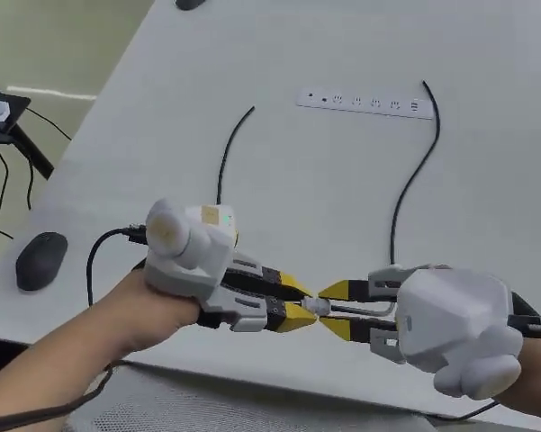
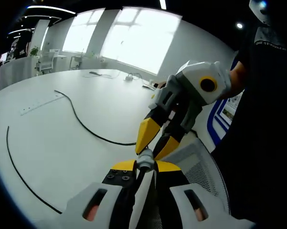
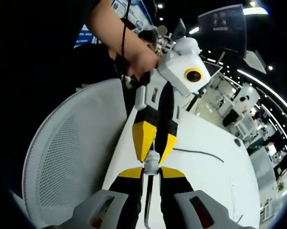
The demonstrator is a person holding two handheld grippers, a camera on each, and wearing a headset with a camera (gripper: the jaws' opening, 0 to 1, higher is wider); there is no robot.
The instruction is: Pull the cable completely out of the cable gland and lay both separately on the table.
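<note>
A small white-grey cable gland hangs above the table's near edge, where the yellow tips of both grippers meet. My left gripper comes in from the left and is shut on the gland. My right gripper faces it from the right. A thin dark cable runs back from the gland between the right gripper's jaws. In the right gripper view the same cable drops from the gland between my own jaws, which are closed on it.
On the white table lie a white power strip with a black lead, a loose black cable and a black mouse. A grey mesh chair back stands just below the grippers.
</note>
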